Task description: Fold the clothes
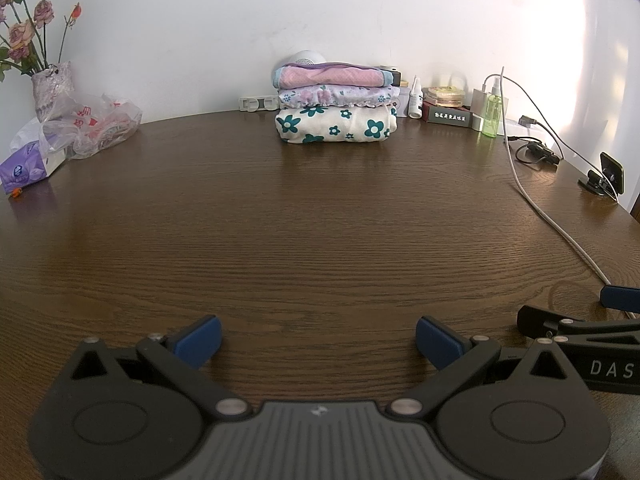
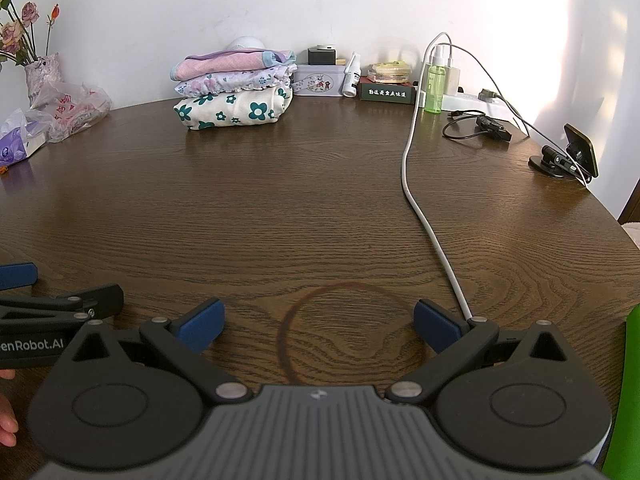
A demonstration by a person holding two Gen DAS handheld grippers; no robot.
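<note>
A stack of three folded clothes (image 1: 335, 104) (image 2: 234, 92) rests at the far side of the brown wooden table (image 1: 280, 220) (image 2: 260, 200): a pink piece on top, a pale floral one in the middle, a cream one with teal flowers underneath. My left gripper (image 1: 318, 340) hovers low over the near table edge, open, with nothing between its blue pads. My right gripper (image 2: 316, 326) is beside it, also open and empty. Each gripper shows at the edge of the other's view. No loose garment is visible.
A white cable (image 2: 416, 184) (image 1: 536, 200) runs across the right of the table. A vase of dried roses (image 1: 48, 80), plastic bags (image 1: 96, 124) and a tissue pack (image 1: 28, 168) sit far left. Bottles, small boxes and a power strip line the wall; a phone on a stand (image 2: 576, 156) is far right.
</note>
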